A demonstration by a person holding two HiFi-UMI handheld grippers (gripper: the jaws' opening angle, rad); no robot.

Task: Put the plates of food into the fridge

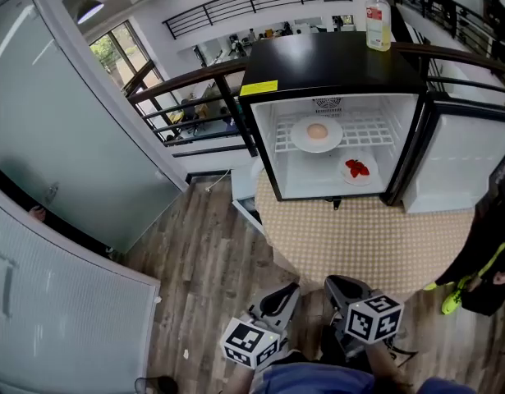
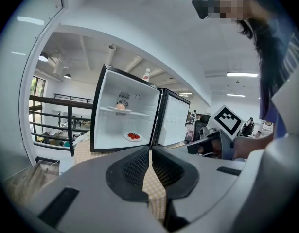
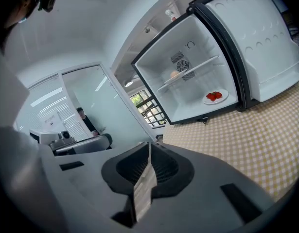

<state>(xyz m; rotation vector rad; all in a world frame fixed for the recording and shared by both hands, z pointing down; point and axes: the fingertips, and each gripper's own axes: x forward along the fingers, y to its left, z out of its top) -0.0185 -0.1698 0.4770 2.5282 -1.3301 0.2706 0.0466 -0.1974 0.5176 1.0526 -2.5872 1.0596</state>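
Observation:
The small black fridge (image 1: 334,72) stands open on a round table (image 1: 359,236). A white plate (image 1: 298,138) with a pale round bun lies on its wire shelf. A second white plate (image 1: 351,180) with red food lies on the fridge floor. Both plates also show in the left gripper view, shelf plate (image 2: 115,109) above red-food plate (image 2: 127,138), and the red-food plate (image 3: 207,101) shows in the right gripper view. My left gripper (image 1: 290,289) and right gripper (image 1: 337,282) hang low near my body, short of the table. Both are shut and hold nothing.
The fridge door (image 1: 465,162) swings open to the right. A bottle (image 1: 378,19) stands on the fridge top. A dark railing (image 1: 186,80) runs behind, a glass wall stands at the left. A person (image 1: 482,261) is at the table's right edge.

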